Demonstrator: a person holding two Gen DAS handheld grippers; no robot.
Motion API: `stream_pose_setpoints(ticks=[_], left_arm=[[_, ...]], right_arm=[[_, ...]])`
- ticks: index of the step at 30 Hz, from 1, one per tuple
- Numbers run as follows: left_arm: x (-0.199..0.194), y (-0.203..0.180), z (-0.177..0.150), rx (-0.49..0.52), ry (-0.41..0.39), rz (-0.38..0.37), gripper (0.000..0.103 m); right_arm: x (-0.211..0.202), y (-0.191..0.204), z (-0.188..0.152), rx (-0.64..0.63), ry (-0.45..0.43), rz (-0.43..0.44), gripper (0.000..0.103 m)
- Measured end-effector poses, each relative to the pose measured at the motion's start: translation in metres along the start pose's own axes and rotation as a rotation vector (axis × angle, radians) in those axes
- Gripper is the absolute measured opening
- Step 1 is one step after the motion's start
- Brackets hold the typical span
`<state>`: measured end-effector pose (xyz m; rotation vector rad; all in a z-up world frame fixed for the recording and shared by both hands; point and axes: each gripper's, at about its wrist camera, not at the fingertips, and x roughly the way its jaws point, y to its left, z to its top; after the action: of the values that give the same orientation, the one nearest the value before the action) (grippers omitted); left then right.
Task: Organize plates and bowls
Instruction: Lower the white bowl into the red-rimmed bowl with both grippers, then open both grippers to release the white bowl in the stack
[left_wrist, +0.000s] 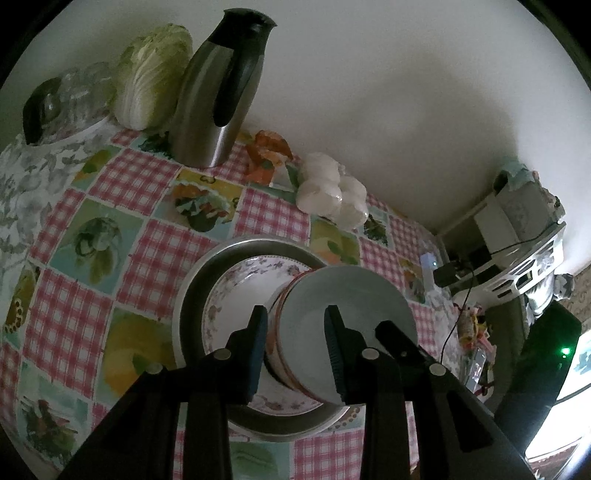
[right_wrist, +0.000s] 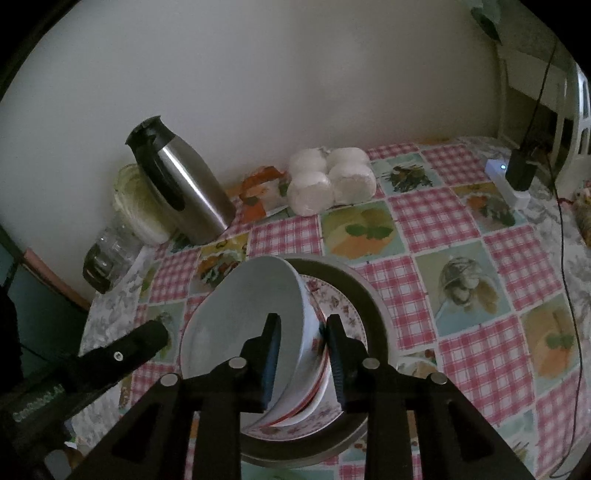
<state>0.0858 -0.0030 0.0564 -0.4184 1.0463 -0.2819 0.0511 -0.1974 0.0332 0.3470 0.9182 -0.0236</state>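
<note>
Inside floral plate: stacked bowls.

Dim room, plain white wall, checked patchwork tablecloth, white shelf unit

Metal tray lies on the tablecloth; plate in the tray, tilted bowl on the plate. From the tray: flask at 11 o'clock, wrapped rolls at 12, jar at 10.

A white bowl with red-patterned outside is tilting on its side atop the floral plate, which is lying inside the metal tray.
</note>
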Motion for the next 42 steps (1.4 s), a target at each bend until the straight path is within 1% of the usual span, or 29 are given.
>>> stream_pose_setpoints(ticks=[7, 10, 13, 16, 19, 22, 26, 30, 31, 32, 33, 34, 35, 36, 38, 42], left_arm=[[0.005, 0.003, -0.001, -0.008, 0.018, 0.012, 0.033], [0.007, 0.005, -0.001, -0.015, 0.026, 0.018, 0.033], [0.007, 0.006, -0.001, -0.022, 0.024, 0.019, 0.033], [0.01, 0.01, -0.001, -0.038, 0.036, 0.029, 0.033], [0.015, 0.017, -0.001, -0.066, 0.054, 0.042, 0.034], [0.02, 0.023, -0.002, -0.094, 0.075, 0.034, 0.034], [0.026, 0.024, -0.003, -0.101, 0.093, 0.043, 0.035], [0.024, 0.022, -0.003, -0.094, 0.092, 0.05, 0.035], [0.023, 0.022, -0.003, -0.092, 0.091, 0.053, 0.037], [0.022, 0.022, -0.003, -0.09, 0.089, 0.06, 0.042], [0.021, 0.022, -0.003, -0.087, 0.083, 0.071, 0.044], [0.019, 0.021, -0.002, -0.086, 0.078, 0.077, 0.047], [0.018, 0.022, -0.001, -0.084, 0.071, 0.084, 0.05], [0.016, 0.022, -0.001, -0.083, 0.065, 0.088, 0.052], [0.012, 0.023, 0.0, -0.083, 0.053, 0.095, 0.06], [0.007, 0.026, 0.003, -0.09, 0.038, 0.123, 0.063]], right_arm=[[-0.01, -0.007, 0.005, 0.03, -0.037, 0.024, 0.028], [-0.007, -0.015, 0.004, 0.07, -0.022, 0.044, 0.028], [0.0, -0.023, 0.002, 0.095, 0.005, 0.03, 0.028], [0.005, -0.026, 0.001, 0.104, 0.024, 0.04, 0.026], [0.008, -0.024, -0.001, 0.096, 0.038, 0.03, 0.026], [0.01, -0.023, -0.002, 0.091, 0.048, 0.026, 0.026], [0.009, -0.019, -0.002, 0.063, 0.052, 0.017, 0.027], [0.008, -0.013, -0.002, 0.028, 0.053, -0.005, 0.027], [0.008, -0.012, -0.002, 0.017, 0.052, -0.011, 0.027], [0.008, -0.009, -0.002, 0.001, 0.048, -0.023, 0.027], [0.007, -0.007, -0.002, -0.011, 0.046, -0.035, 0.031], [0.007, -0.006, -0.002, -0.019, 0.044, -0.041, 0.042], [0.007, -0.006, -0.001, -0.025, 0.041, -0.047, 0.05], [0.006, -0.005, -0.001, -0.03, 0.038, -0.05, 0.061], [0.005, -0.003, -0.001, -0.044, 0.03, -0.064, 0.063], [0.006, 0.0, -0.001, -0.071, 0.029, -0.081, 0.069]])
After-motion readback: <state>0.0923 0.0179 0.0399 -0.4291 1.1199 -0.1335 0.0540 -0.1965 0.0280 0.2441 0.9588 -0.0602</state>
